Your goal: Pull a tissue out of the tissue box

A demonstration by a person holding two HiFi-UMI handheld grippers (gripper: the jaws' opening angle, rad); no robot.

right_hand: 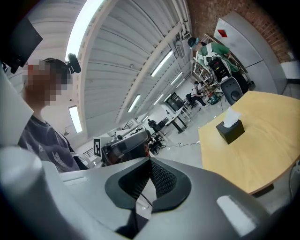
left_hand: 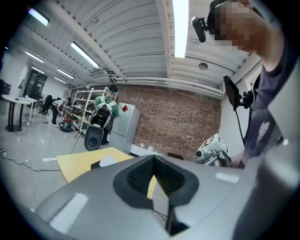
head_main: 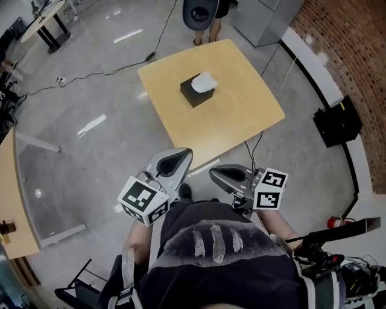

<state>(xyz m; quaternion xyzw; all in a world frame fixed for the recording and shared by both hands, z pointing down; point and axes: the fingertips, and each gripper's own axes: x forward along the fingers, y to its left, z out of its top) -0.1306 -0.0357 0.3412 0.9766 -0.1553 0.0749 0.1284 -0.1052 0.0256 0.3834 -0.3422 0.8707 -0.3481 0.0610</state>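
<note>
A black tissue box (head_main: 194,93) with a white tissue (head_main: 205,82) sticking out of its top stands near the middle of a square yellow table (head_main: 241,108). Both grippers hover close to my body, short of the table's near edge and far from the box. The left gripper (head_main: 180,156) is shut and holds nothing. The right gripper (head_main: 221,175) is likewise shut and empty. In the left gripper view the left gripper (left_hand: 154,174) has the box (left_hand: 96,164) beyond it on the left. In the right gripper view the right gripper (right_hand: 149,176) has the box (right_hand: 230,131) far off at the right.
A black cable (head_main: 90,75) runs over the grey floor left of the table. A grey cabinet (head_main: 265,18) and a dark round stand (head_main: 200,12) are behind it. A black case (head_main: 338,124) sits by the brick wall at right. Another tabletop (head_main: 11,199) is at far left.
</note>
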